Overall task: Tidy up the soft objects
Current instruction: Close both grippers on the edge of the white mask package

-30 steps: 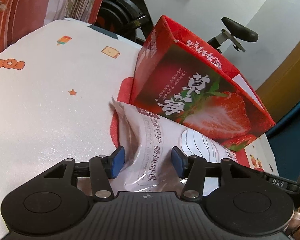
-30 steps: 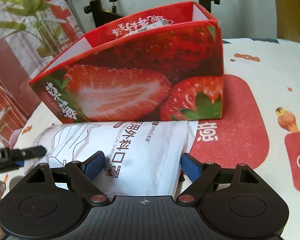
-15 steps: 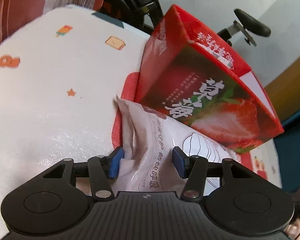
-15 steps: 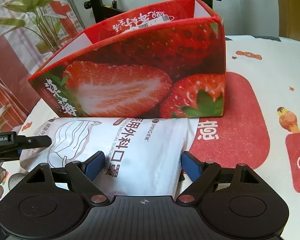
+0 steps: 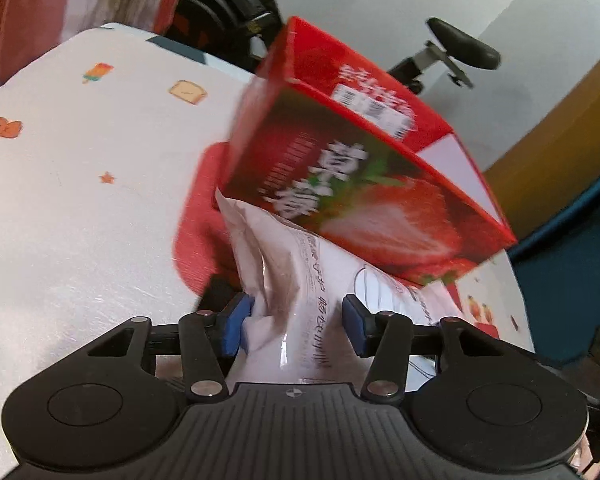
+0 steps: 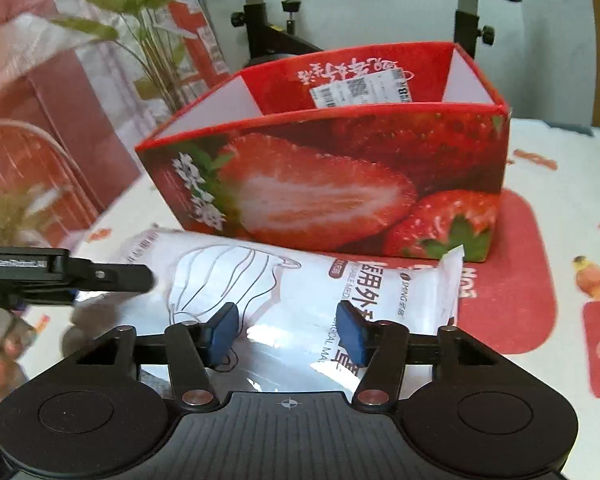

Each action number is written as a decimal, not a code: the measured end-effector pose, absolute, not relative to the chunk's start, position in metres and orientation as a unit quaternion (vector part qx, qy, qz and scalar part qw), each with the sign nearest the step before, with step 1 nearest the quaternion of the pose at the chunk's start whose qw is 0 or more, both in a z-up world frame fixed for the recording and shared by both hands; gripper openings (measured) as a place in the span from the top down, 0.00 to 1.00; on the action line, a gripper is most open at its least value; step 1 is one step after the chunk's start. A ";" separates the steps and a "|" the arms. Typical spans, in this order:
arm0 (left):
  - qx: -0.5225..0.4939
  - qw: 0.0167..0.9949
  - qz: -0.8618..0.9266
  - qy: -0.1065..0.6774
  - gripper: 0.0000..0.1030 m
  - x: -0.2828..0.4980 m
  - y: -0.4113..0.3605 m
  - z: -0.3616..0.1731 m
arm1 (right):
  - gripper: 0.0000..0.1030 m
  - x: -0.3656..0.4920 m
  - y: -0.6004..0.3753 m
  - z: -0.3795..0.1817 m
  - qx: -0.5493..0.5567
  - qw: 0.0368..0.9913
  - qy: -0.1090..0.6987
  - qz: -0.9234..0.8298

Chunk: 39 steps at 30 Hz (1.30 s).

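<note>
A white plastic pack of face masks (image 5: 300,280) (image 6: 300,284) hangs lifted off the table in front of an open red strawberry box (image 5: 360,160) (image 6: 340,168). My left gripper (image 5: 296,320) is shut on one end of the pack, which is crumpled between its blue pads. My right gripper (image 6: 286,332) is shut on the pack's long edge near the middle. The pack's far edge is level with the box's lower front wall. The left gripper's body (image 6: 60,272) shows at the left in the right wrist view.
The table has a white cloth (image 5: 80,200) with cartoon prints and a red patch (image 6: 508,280) under the box. Exercise equipment (image 5: 456,52) and a black stand (image 6: 268,32) are behind the table. A printed curtain (image 6: 60,80) hangs at the left.
Both grippers have risen with the mask pack, lifting it off the cloth. The right gripper's jaws have narrowed onto the pack. The box's inside now shows in the right wrist view.
</note>
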<state>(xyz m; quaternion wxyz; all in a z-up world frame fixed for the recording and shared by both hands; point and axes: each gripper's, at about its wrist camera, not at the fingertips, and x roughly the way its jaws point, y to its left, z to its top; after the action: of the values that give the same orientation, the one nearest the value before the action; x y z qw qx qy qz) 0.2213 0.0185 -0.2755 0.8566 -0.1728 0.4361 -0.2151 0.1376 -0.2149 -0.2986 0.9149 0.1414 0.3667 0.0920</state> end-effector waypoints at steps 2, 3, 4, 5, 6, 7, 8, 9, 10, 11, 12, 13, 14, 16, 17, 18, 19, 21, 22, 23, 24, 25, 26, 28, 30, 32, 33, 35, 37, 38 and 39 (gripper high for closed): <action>-0.148 0.864 -0.209 0.434 0.47 0.216 0.010 -0.272 | 0.49 0.136 -0.218 -0.296 0.142 0.917 0.364 0.080; -0.139 0.867 -0.205 0.433 0.47 0.214 0.008 -0.272 | 0.48 0.133 -0.222 -0.296 0.148 0.918 0.361 0.072; -0.135 0.869 -0.201 0.432 0.47 0.214 0.007 -0.273 | 0.47 0.131 -0.227 -0.296 0.152 0.919 0.358 0.060; -0.133 0.870 -0.199 0.431 0.46 0.213 0.008 -0.275 | 0.47 0.128 -0.232 -0.298 0.157 0.920 0.356 0.048; -0.134 0.869 -0.199 0.432 0.46 0.212 0.011 -0.277 | 0.47 0.125 -0.239 -0.300 0.164 0.920 0.355 0.036; -0.137 0.868 -0.197 0.434 0.46 0.211 0.014 -0.280 | 0.47 0.124 -0.247 -0.302 0.176 0.917 0.357 0.025; -0.142 0.867 -0.197 0.435 0.45 0.211 0.016 -0.283 | 0.47 0.123 -0.254 -0.307 0.188 0.914 0.358 0.020; -0.145 0.867 -0.197 0.434 0.45 0.211 0.018 -0.284 | 0.47 0.122 -0.261 -0.311 0.203 0.911 0.358 0.018; -0.144 0.867 -0.197 0.433 0.44 0.210 0.018 -0.285 | 0.47 0.124 -0.266 -0.316 0.217 0.907 0.361 0.018; -0.141 0.868 -0.198 0.432 0.43 0.210 0.018 -0.286 | 0.47 0.127 -0.270 -0.320 0.228 0.902 0.366 0.017; -0.139 0.869 -0.198 0.432 0.42 0.209 0.017 -0.286 | 0.47 0.131 -0.273 -0.323 0.239 0.899 0.368 0.011; -0.136 0.870 -0.196 0.432 0.42 0.210 0.016 -0.286 | 0.44 0.134 -0.276 -0.327 0.249 0.895 0.371 0.006; -0.136 0.869 -0.195 0.433 0.42 0.210 0.016 -0.287 | 0.41 0.138 -0.280 -0.330 0.260 0.890 0.375 0.003; -0.139 0.868 -0.196 0.435 0.41 0.212 0.017 -0.287 | 0.37 0.147 -0.284 -0.335 0.278 0.880 0.384 0.006; -0.141 0.866 -0.198 0.436 0.41 0.212 0.017 -0.288 | 0.37 0.150 -0.285 -0.337 0.279 0.879 0.387 0.006; -0.145 0.865 -0.199 0.438 0.41 0.213 0.018 -0.289 | 0.37 0.152 -0.284 -0.338 0.279 0.877 0.391 0.006; -0.149 0.863 -0.200 0.439 0.41 0.214 0.019 -0.290 | 0.36 0.154 -0.282 -0.339 0.274 0.877 0.394 0.007; -0.153 0.861 -0.202 0.441 0.39 0.216 0.019 -0.291 | 0.34 0.155 -0.276 -0.339 0.259 0.881 0.397 0.010; -0.154 0.859 -0.204 0.443 0.38 0.217 0.019 -0.292 | 0.34 0.155 -0.276 -0.340 0.260 0.881 0.396 0.011; -0.154 0.858 -0.206 0.446 0.36 0.218 0.017 -0.292 | 0.34 0.156 -0.276 -0.341 0.264 0.880 0.395 0.012; -0.153 0.856 -0.209 0.447 0.34 0.219 0.015 -0.292 | 0.34 0.156 -0.277 -0.341 0.268 0.879 0.395 0.014; -0.152 0.854 -0.212 0.450 0.34 0.220 0.014 -0.292 | 0.33 0.157 -0.278 -0.341 0.270 0.878 0.395 0.015; -0.151 0.851 -0.216 0.455 0.34 0.223 0.012 -0.293 | 0.33 0.156 -0.279 -0.340 0.275 0.876 0.395 0.015; -0.151 0.844 -0.222 0.464 0.34 0.229 0.011 -0.292 | 0.24 0.158 -0.277 -0.341 0.292 0.872 0.393 0.020; -0.155 0.839 -0.223 0.471 0.37 0.234 0.011 -0.292 | 0.21 0.161 -0.271 -0.340 0.277 0.874 0.398 0.023; -0.149 0.843 -0.223 0.467 0.40 0.234 0.009 -0.289 | 0.21 0.163 -0.267 -0.339 0.272 0.874 0.402 0.020; -0.141 0.847 -0.224 0.461 0.40 0.232 0.007 -0.287 | 0.23 0.163 -0.268 -0.338 0.279 0.873 0.400 0.018; -0.125 0.855 -0.226 0.450 0.41 0.227 0.004 -0.283 | 0.29 0.160 -0.271 -0.339 0.293 0.869 0.398 0.016; -0.118 0.857 -0.228 0.446 0.41 0.225 0.005 -0.281 | 0.31 0.158 -0.269 -0.338 0.277 0.873 0.401 0.020; -0.117 0.857 -0.230 0.447 0.41 0.225 0.007 -0.280 | 0.31 0.158 -0.265 -0.337 0.257 0.878 0.404 0.022; -0.114 0.855 -0.234 0.449 0.41 0.225 0.007 -0.280 | 0.31 0.158 -0.261 -0.336 0.238 0.882 0.405 0.024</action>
<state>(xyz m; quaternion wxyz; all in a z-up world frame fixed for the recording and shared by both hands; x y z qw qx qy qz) 0.2249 0.0074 -0.2799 0.8550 -0.1140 0.4486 -0.2338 0.1581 -0.2611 -0.3359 0.8823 0.2379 0.4055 0.0236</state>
